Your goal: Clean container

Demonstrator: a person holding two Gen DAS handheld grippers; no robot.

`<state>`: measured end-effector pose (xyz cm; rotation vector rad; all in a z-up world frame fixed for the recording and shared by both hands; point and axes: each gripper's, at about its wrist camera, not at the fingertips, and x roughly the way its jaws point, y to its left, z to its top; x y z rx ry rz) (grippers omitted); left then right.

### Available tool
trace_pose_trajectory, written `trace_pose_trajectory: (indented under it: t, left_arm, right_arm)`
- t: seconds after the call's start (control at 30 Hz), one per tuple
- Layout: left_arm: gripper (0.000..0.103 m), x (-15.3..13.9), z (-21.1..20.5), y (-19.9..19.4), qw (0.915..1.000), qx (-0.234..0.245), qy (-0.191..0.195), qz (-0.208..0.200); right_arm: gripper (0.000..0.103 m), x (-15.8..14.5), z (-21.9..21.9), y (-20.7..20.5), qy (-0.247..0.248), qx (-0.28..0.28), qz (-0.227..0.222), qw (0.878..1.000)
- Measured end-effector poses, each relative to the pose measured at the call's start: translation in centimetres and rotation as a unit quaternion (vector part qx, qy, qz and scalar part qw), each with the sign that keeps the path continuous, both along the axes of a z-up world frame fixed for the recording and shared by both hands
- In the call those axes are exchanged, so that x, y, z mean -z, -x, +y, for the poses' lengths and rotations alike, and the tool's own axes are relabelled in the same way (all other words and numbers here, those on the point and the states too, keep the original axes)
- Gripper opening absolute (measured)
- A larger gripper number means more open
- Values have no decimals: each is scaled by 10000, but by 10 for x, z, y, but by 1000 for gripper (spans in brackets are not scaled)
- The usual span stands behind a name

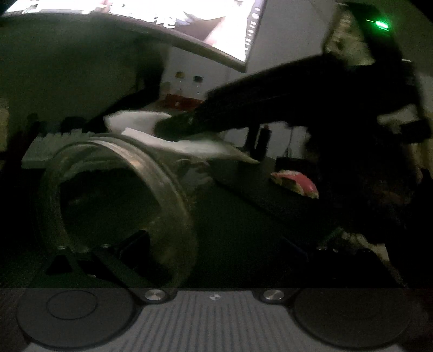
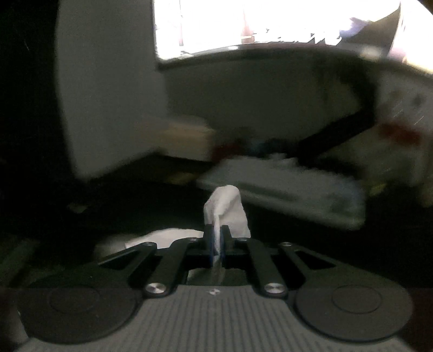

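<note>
dim light, blurry picture, here we go. my right gripper (image 2: 215,238) is clamped all the way down on a white tissue (image 2: 227,211); the paper sticks up from between my blue pads (image 2: 208,245) in a crumpled peak and more of it trails below and to the left. from my left camera the clear container (image 1: 116,195) fills the left half of the view, lying on its side with the open mouth tilted toward me and the ribbed rim plain to see. one black finger (image 1: 138,241) of my left gripper (image 1: 167,243) sits inside the mouth, low down; the other finger is lost in the dark, so i cannot tell whether i am squeezing the wall or just resting in it. across that view my right gripper reaches in from the right, holding the tissue just above and behind the container's rim. a bright monitor (image 2: 270,24) glows up top, a pale keyboard (image 2: 284,186) lies beyond on the dark desk (image 1: 243,230).
</note>
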<state>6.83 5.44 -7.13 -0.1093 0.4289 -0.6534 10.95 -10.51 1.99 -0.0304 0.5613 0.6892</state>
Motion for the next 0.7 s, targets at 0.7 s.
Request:
trace_pose_trajectory:
  t: [0.7]
  left_arm:
    - [103,5,25,-1,9992,-305,222,102]
  right_arm:
    - [7,6,15,-12,310,70,-417,9986]
